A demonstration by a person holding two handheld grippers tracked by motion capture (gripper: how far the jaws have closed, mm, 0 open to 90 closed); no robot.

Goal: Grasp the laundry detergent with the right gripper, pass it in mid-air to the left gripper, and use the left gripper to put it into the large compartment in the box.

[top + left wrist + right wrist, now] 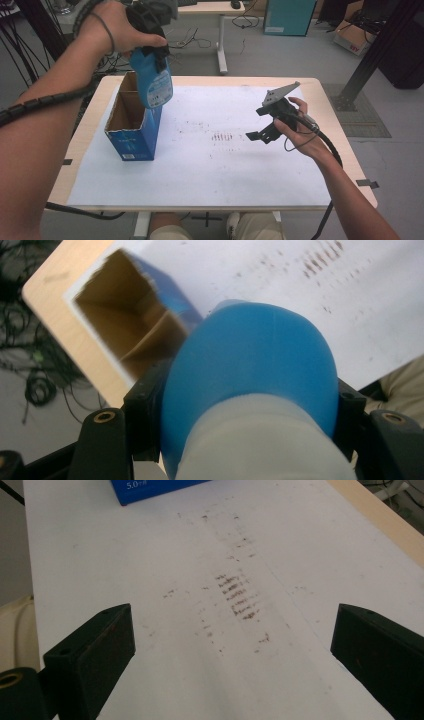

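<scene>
A blue bottle (152, 80) with a printed label hangs base-down over the open top of a blue cardboard box (131, 135) at the table's left. My left gripper (159, 54) is shut on its upper part. In the left gripper view the bottle's blue body (250, 355) and white neck sit between the jaws of my left gripper (245, 410), with the box's brown inside (125, 315) below. My right gripper (257, 123) is held open above the white sheet (210, 165), right of centre. Nothing lies between the jaws of the right gripper (232, 650).
The white sheet (150, 580) covers most of the wooden table (330, 115) and bears brown smudges (240, 600) in its middle. The box's blue corner (150, 490) lies far ahead of the right gripper. Cables and another desk (215, 7) stand beyond the table.
</scene>
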